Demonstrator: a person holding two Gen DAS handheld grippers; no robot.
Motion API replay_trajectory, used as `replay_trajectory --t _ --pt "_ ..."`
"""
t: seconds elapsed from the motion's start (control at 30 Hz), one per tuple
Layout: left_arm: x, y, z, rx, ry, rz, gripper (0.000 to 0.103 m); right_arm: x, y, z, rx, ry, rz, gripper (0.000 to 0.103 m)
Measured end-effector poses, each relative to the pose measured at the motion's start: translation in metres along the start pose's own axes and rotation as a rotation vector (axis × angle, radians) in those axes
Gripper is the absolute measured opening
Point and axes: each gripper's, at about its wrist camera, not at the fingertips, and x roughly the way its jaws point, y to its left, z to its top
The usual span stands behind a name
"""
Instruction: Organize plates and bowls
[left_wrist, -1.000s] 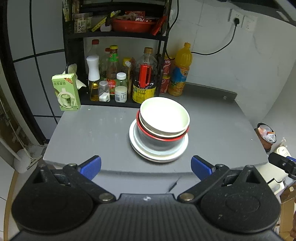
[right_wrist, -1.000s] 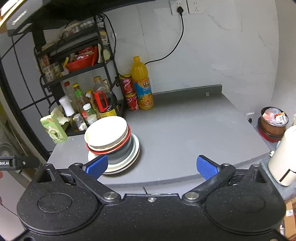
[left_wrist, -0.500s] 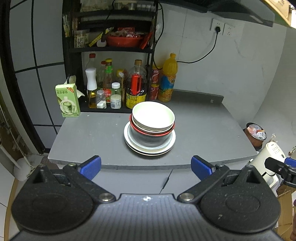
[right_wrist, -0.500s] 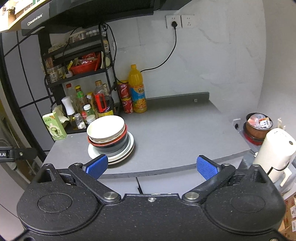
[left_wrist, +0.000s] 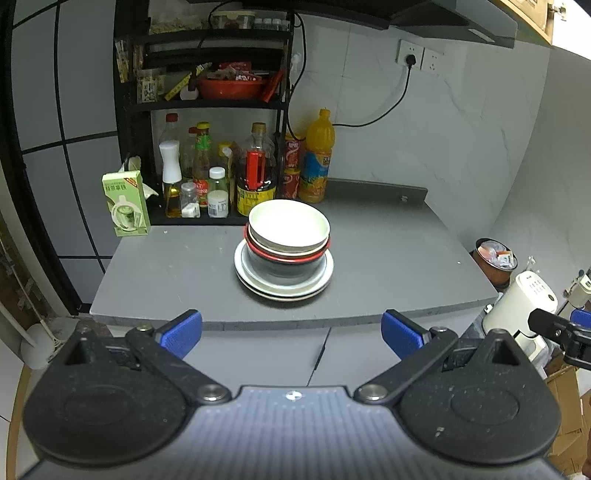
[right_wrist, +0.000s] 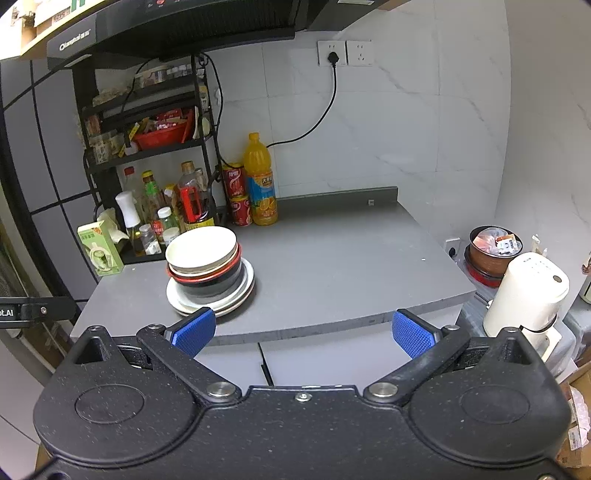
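A stack of dishes stands on the grey counter (left_wrist: 388, 258): a white bowl (left_wrist: 289, 226) on top, a red-rimmed black bowl (left_wrist: 284, 264) under it, white plates (left_wrist: 325, 275) at the bottom. The stack shows in the right wrist view too, with the white bowl (right_wrist: 201, 247) and plates (right_wrist: 243, 291). My left gripper (left_wrist: 291, 328) is open and empty, held back off the counter's front edge. My right gripper (right_wrist: 303, 328) is open and empty, also back from the front edge, right of the stack.
A black rack (left_wrist: 207, 103) with sauce bottles (left_wrist: 255, 177) stands at the back left. A green carton (left_wrist: 125, 206), an orange juice bottle (left_wrist: 317, 162) and red cans (right_wrist: 236, 195) stand nearby. A white appliance (right_wrist: 524, 295) and a round bin (right_wrist: 491, 251) stand right of the counter.
Both grippers have pulled back and away from the counter; the dish stack looks smaller and farther. Both stay open and empty. The stack has not moved.
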Motion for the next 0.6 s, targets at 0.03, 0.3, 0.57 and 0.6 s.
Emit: replay_trajectory --t 0.03,0.3,0.57,0.6 --pt "0.000 0.000 -0.002 0.001 0.002 0.001 0.102 0.000 0.001 -0.001 -0.004 0.000 0.001 0.103" --pt "0.001 -0.001 -0.012 0.007 0.012 -0.016 0.102 -0.005 0.000 -0.004 -0.001 -0.011 -0.016 0.103" --pt "0.004 -0.003 -0.015 0.021 0.006 -0.023 0.102 -0.001 -0.002 -0.004 0.007 -0.014 -0.031 0.103" --pt "0.004 -0.003 -0.015 0.019 0.008 -0.025 0.102 -0.001 -0.002 -0.004 0.008 -0.014 -0.032 0.103"
